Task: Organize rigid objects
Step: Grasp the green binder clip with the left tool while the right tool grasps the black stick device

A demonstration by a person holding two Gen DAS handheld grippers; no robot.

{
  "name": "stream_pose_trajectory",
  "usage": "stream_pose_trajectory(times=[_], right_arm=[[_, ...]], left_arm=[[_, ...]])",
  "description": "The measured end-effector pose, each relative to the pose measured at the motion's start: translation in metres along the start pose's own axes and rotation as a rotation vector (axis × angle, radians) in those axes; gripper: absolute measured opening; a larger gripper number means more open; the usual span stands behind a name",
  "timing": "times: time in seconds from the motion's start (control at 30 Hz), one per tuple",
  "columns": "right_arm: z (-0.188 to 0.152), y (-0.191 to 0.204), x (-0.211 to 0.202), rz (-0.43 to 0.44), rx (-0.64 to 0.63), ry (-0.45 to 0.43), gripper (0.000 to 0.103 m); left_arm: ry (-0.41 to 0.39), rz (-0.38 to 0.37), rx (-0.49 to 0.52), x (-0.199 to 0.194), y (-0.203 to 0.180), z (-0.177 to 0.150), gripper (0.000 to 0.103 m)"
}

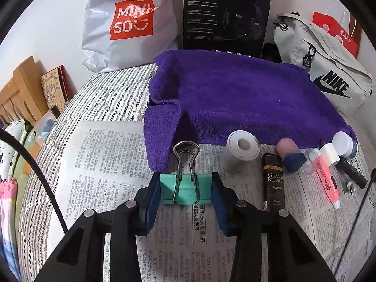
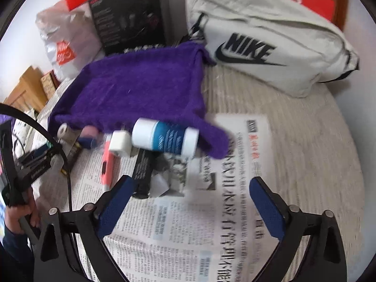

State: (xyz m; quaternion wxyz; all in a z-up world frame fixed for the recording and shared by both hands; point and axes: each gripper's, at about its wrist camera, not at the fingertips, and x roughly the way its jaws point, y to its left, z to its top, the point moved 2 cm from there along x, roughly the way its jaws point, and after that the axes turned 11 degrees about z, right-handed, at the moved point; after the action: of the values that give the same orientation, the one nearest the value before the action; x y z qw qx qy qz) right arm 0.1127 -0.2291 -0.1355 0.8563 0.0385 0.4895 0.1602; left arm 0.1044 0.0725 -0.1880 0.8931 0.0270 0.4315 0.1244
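Binder clip (image 1: 184, 189): teal, on the newspaper (image 1: 101, 164) just before the purple towel (image 1: 235, 94), wire handles raised.
Left claw (image 1: 184, 192): blue pads closed against the clip's two sides.
Right claw (image 2: 190, 202): jaws wide apart, nothing between them, above newspaper.
Dark bottle (image 1: 275, 183): label reads "GRAND RESERVE".
White plastic bag (image 1: 127, 23): "MINISO".
Black box (image 1: 225, 14): "HECATE".
Grey bag (image 2: 270, 47): "NIKE".
Blue-and-white jar (image 2: 164, 138): lying at the towel's edge.

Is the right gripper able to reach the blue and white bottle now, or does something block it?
Probably yes. The right gripper is open with nothing between its jaws, and only bare newspaper lies between it and the bottle.
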Motion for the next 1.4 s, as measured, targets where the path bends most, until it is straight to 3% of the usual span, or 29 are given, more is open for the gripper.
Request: stream_pose_trajectory(times=[0.33,0.5,0.63,1.03,1.13,1.2,1.4], right_arm=[[0.004,0.022,0.019,0.092,-0.033,0.033,0.080],[0.010,0.037,0.038,0.133,-0.069,0.071,0.047],[0.010,0.055,0.045,0.147,-0.120,0.089,0.033],[0.013,0.059,0.064,0.051,-0.102,0.140,0.037],[0.014,0.065,0.067,0.030,-0.150,0.135,0.033],[0.014,0.065,0.063,0.064,-0.156,0.131,0.024],[0.013,0.067,0.066,0.047,-0.191,0.160,0.024]], left_arm=[[0.001,-0.006,-0.004,-0.001,0.000,-0.002,0.039],[0.001,-0.010,-0.007,0.000,0.001,-0.001,0.039],[0.002,-0.015,-0.010,0.000,0.001,-0.001,0.039],[0.002,-0.018,-0.013,0.000,0.001,-0.001,0.039],[0.002,-0.020,-0.014,0.000,0.001,-0.001,0.039],[0.002,-0.022,-0.015,0.000,0.001,-0.001,0.039],[0.002,-0.024,-0.016,0.000,0.001,-0.002,0.039]])
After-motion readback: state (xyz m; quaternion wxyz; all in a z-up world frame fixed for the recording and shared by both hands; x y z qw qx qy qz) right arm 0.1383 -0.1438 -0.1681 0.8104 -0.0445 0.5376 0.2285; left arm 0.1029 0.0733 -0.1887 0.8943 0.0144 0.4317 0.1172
